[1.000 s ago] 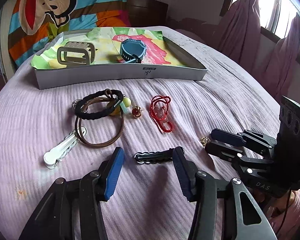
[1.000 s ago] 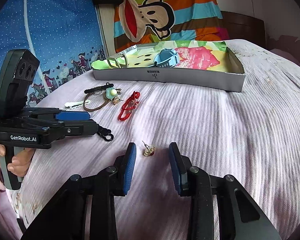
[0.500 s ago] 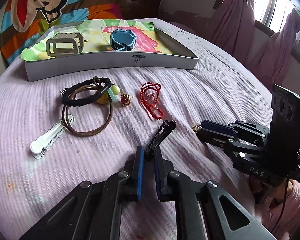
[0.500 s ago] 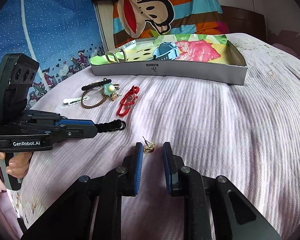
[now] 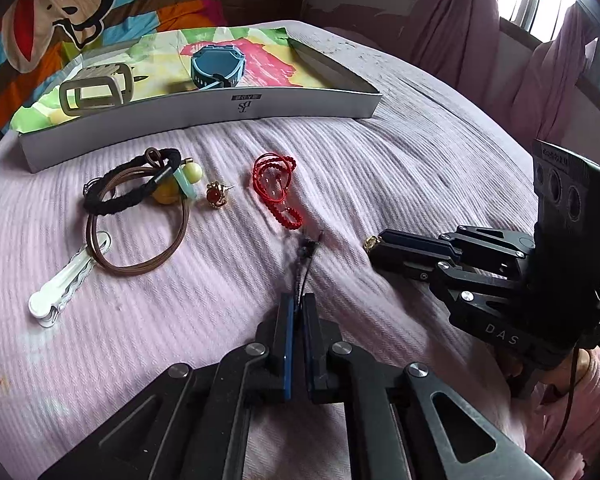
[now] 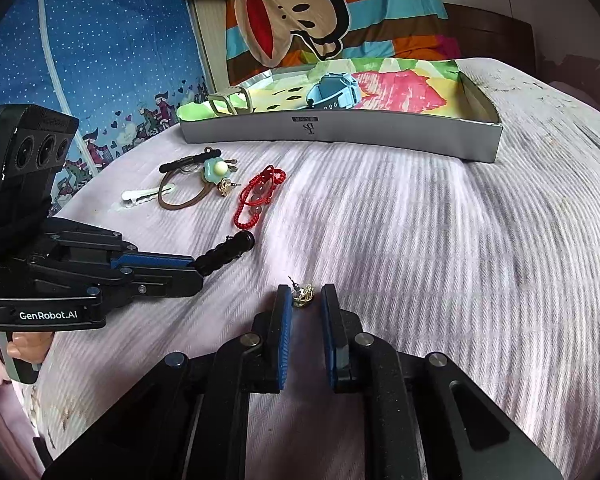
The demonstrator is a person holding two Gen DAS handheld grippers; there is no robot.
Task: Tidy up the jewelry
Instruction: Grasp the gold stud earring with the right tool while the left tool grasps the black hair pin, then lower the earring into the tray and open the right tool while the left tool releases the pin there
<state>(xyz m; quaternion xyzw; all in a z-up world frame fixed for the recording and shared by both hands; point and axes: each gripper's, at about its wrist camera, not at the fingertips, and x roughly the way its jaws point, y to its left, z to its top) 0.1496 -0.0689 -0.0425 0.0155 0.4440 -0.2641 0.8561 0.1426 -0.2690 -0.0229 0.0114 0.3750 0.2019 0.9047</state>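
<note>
- 2 grippers work low over the bed: left gripper clenched on the black braided bracelet, its long axis pointing straight ahead.
- Right gripper part-closed, straddling the gold earring, grip uncertain.
- Tray lies far ahead.

I am seeing my left gripper as black metal bars with round silver screws and thin blue pads inside the fingers. My right gripper is looking the same, with triangle holes in the arms. On the left body white letters are saying "GenRobot.AI", on the right one "DAS", with three round lenses and a green light. Pink sleeves and bare fingers are showing at the handles.
</note>
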